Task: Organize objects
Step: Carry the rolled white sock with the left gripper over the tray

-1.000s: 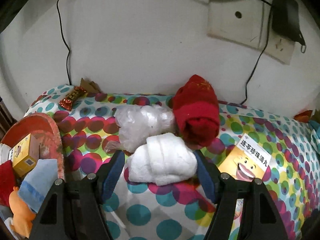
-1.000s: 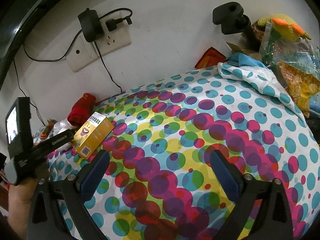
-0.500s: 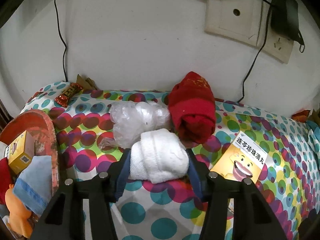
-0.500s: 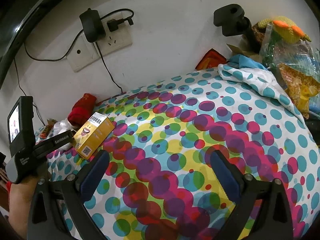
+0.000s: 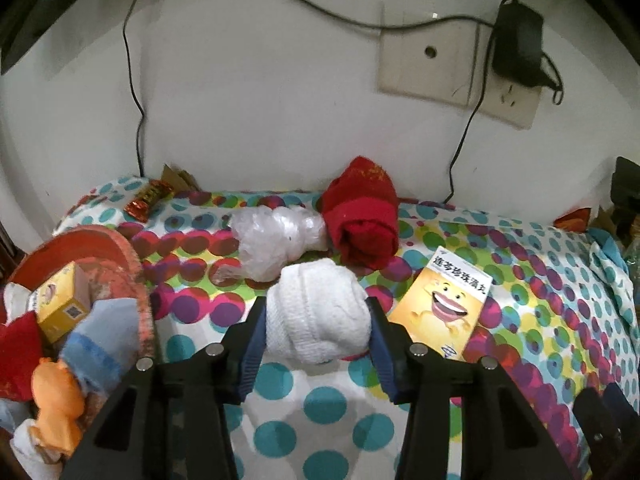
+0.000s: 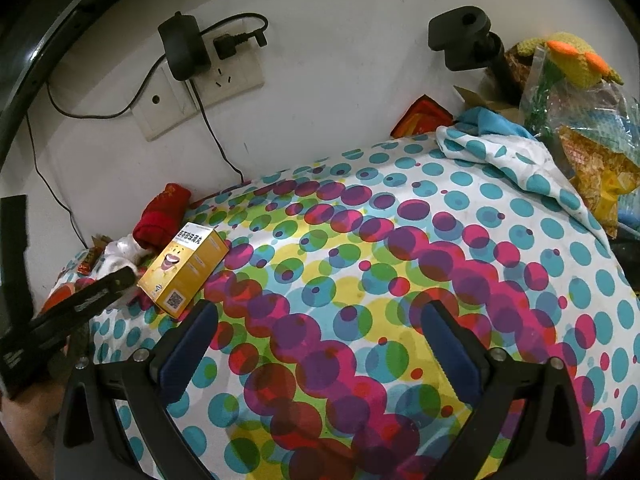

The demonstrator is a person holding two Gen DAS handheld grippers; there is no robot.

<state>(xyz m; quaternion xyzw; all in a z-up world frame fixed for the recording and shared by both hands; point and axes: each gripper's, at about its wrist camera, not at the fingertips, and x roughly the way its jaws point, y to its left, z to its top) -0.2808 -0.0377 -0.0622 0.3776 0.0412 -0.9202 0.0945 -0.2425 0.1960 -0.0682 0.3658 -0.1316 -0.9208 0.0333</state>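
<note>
Pressing from both sides, the left claw point(image 5: 316, 332) is clamping its blue pads on the white rolled sock point(image 5: 316, 314), which is sitting in the lower middle of the left wrist view on the dotted cloth point(image 5: 320, 404) that is covering the surface. Just above the sock, a crumpled clear plastic bag point(image 5: 276, 240) is lying, and it is touching the red rolled sock point(image 5: 362, 220) at its right; the red one is lying close to the white wall point(image 5: 260, 100). To the right of the white sock, a yellow box point(image 5: 442, 306) with a laughing cartoon face is lying flat on the cloth, near the claw but apart from it. At the left edge of the frame, a red basket point(image 5: 128, 256) is holding a small yellow carton point(image 5: 62, 306), a light blue cloth point(image 5: 100, 344) and an orange toy point(image 5: 56, 396). A snack bar in red wrapper point(image 5: 149, 198) is resting at the upper left of the cloth, near the wall. In the right wrist view, the right claw point(image 6: 318, 346) is hanging above the cloth with its fingers wide apart and nothing between them. The same yellow box point(image 6: 186, 274) is showing at the middle left of that frame, beside the red sock point(image 6: 162, 216).
</note>
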